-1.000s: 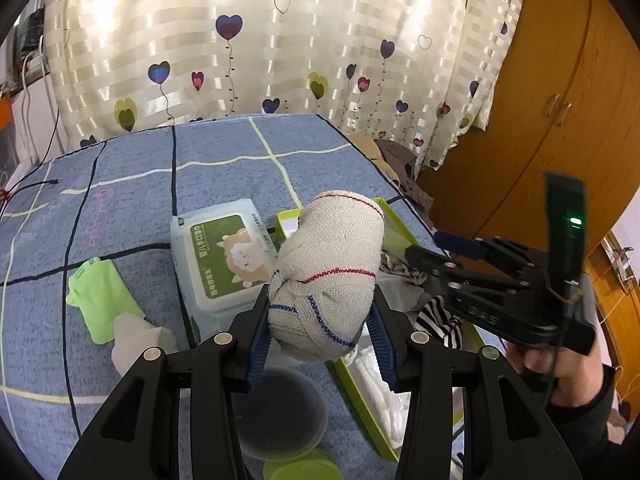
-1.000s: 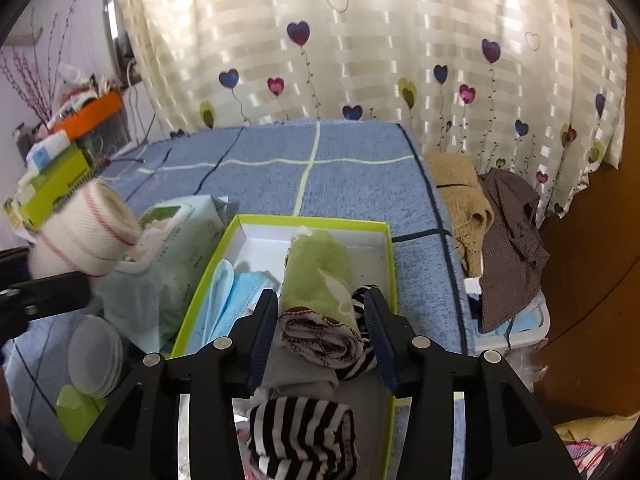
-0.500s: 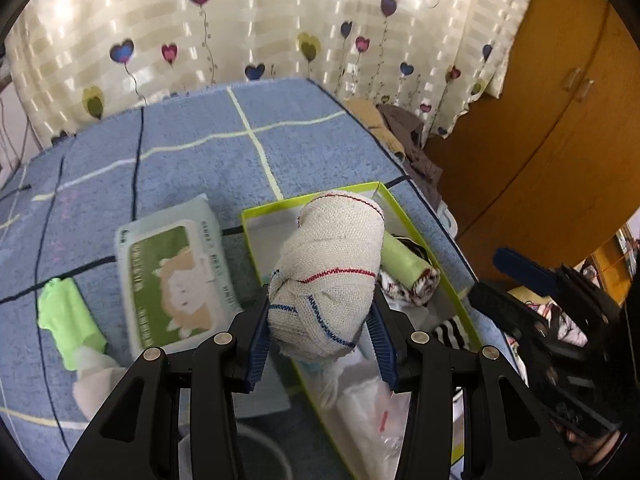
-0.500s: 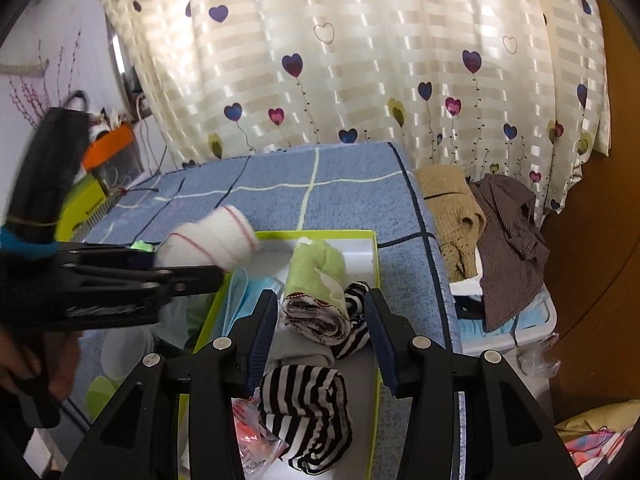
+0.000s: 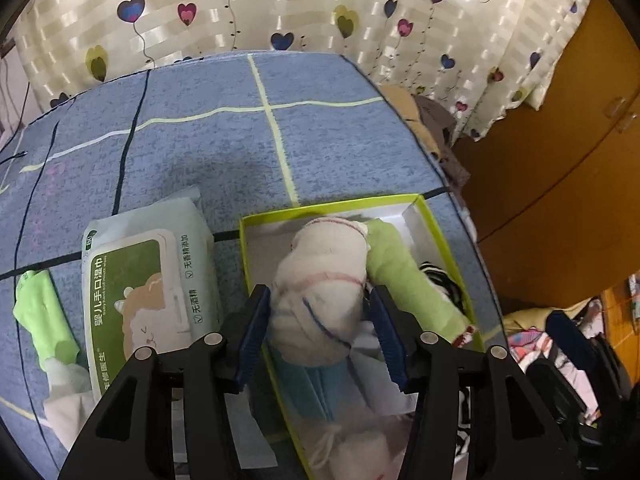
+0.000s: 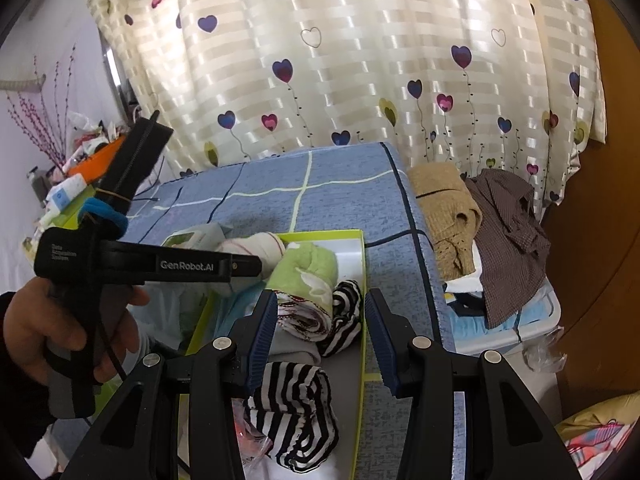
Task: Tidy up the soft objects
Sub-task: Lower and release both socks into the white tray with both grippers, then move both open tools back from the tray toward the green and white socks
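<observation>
In the lower centre of the left wrist view, the left gripper (image 5: 320, 320) has its two blue pads around a rolled white cloth (image 5: 322, 280), though whether they press it or have just let go cannot be told. The roll sits low inside the green-rimmed box (image 5: 436, 226), just beside a green rolled towel (image 5: 400, 276). A pack of wet wipes (image 5: 148, 288) lies left of the box. The right gripper (image 6: 320, 324) hangs unclenched and empty above striped socks (image 6: 292, 412) in the lower centre of its view.
</observation>
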A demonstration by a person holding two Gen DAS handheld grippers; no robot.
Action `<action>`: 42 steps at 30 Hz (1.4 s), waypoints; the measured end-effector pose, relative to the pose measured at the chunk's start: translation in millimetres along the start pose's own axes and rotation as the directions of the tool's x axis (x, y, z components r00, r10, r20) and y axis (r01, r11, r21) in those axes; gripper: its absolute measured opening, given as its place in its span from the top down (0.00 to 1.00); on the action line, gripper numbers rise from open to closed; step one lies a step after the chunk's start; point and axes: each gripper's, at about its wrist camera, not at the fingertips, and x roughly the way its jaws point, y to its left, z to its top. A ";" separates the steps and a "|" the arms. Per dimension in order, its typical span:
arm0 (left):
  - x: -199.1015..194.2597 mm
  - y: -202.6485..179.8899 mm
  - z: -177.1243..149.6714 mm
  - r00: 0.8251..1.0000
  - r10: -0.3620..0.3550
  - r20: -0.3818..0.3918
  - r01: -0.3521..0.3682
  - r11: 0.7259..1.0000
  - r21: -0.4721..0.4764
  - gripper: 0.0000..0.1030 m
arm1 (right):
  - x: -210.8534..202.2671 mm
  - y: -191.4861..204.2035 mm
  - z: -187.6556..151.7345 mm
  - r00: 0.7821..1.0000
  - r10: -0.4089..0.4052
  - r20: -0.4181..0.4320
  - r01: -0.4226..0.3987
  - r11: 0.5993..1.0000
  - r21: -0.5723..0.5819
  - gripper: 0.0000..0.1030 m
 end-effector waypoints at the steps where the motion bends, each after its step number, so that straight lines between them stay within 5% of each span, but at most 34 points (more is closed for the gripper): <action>1: -2.0 0.4 -0.2 1.000 -0.006 0.004 0.006 1.000 0.002 0.49 | 0.0 0.0 0.0 1.000 0.000 0.000 0.000 1.000 0.001 0.57; 16: -49.2 -14.6 -21.4 0.968 -0.248 0.025 0.245 0.965 0.096 0.49 | -23.8 18.0 -9.9 1.000 -0.024 0.004 0.024 1.000 0.001 0.57; 26: -106.0 0.5 -59.6 0.966 -0.224 0.127 0.210 0.971 0.116 0.49 | -52.6 53.1 -15.7 0.999 -0.033 0.018 0.034 0.998 -0.046 0.53; 42: -172.6 53.8 -125.0 0.939 -0.194 0.282 0.187 0.981 0.053 0.49 | -85.6 122.4 -25.8 0.998 -0.019 0.062 0.027 0.990 -0.136 0.40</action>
